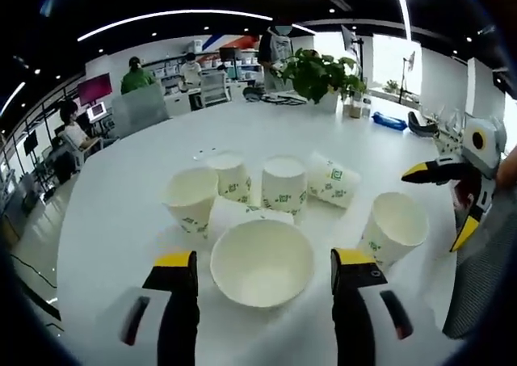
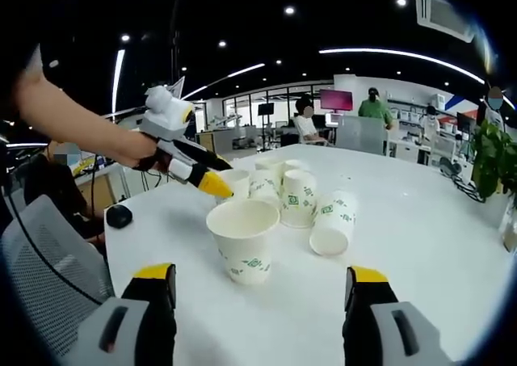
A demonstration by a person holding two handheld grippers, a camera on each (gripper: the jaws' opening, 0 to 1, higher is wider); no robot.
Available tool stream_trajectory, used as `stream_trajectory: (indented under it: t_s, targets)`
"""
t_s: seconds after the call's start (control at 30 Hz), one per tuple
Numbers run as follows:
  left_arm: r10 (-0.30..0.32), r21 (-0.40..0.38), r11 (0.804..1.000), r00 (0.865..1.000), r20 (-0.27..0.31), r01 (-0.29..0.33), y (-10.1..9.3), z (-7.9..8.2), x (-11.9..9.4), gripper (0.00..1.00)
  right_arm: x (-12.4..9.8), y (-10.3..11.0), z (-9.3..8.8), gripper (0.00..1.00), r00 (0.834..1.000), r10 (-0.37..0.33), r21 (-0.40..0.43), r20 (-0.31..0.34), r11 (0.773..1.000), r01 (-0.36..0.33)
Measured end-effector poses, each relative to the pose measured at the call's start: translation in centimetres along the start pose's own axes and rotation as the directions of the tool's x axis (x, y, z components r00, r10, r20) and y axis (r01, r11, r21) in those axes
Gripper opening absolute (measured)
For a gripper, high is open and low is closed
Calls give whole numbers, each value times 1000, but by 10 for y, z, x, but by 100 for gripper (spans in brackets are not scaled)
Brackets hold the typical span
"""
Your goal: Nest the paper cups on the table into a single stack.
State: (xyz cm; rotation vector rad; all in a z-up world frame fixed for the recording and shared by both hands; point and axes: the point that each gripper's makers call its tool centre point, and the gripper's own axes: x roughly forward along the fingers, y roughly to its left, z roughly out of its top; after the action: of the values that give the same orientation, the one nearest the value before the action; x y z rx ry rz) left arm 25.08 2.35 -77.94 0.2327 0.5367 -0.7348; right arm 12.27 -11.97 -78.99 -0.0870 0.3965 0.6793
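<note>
— Six paper cups, as far as I count, sit on the white table point(image 1: 121, 188). In the left gripper view the nearest cup point(image 1: 262, 261) stands upright between the two jaws, mouth up.

— Is the left gripper point(image 1: 265, 262) holding it?

— No. Its jaws are spread wide, each clear of the rim. Behind that cup a cluster of cups point(image 1: 242, 190) stands close together, another cup point(image 1: 333, 180) lies tipped on its side, and a further cup point(image 1: 393, 227) stands apart at the right.

— And the right gripper point(image 2: 262, 275)?

— Spread too, with nothing between the jaws. In the right gripper view an upright cup point(image 2: 243, 238) stands just ahead of it, and the tipped cup point(image 2: 334, 222) lies beside the group.

— Anything else?

— A potted plant point(image 1: 320, 77) stands at the table's far edge, a grey mesh chair point(image 2: 48, 261) stands beside the table, and people sit at desks beyond.
</note>
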Motion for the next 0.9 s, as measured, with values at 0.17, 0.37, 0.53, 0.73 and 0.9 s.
stream_trajectory:
  t_s: [0.17,0.37,0.53,0.73,0.9]
  targets:
    - [7,-20,1000,1000,-10,-7,2,-5,3,58,1,-1,-1,86,1000,-1,3,-2,1000,1]
    - [30,-37,999,999,24,-29,4,-2,1,52,0,1,-2,86,1000,4,0,-9,1000,-4]
    - [32,-9,999,999,23,-32,6,-1,4,53,0,1,-2,85,1000,3,1,-12,1000,-3]
    - [41,26,999,999,7,-41,6,-2,6,50,1,1,-4,85,1000,4,1,-17,1000,-4]
    - [39,33,999,999,11,-39,3,-2,5,49,0,1,-3,85,1000,3,1,-16,1000,-3]
